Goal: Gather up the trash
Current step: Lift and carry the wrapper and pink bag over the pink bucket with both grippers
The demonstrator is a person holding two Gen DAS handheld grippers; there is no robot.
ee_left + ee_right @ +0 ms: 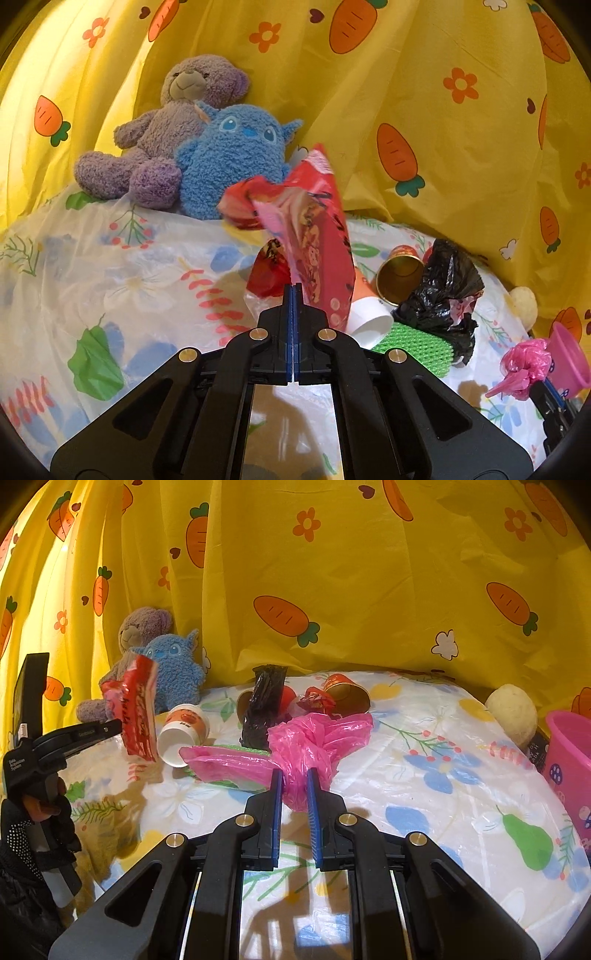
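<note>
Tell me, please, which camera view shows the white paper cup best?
The right wrist view: the white paper cup lies on its side, mouth and printed side both visible. In the left wrist view, the red snack wrapper covers much of it.

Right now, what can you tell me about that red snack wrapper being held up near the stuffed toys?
The red snack wrapper is a crinkly, glossy plastic packet, red with pink patches and printed lettering, its top end crumpled and folded over. It hangs upright in the air, clear of the flowered tablecloth, pinched at its lower edge by the fingers of the left gripper, which are shut on it. It sits in front of the blue plush toy and left of a tipped white paper cup, touching neither that I can see.
</note>
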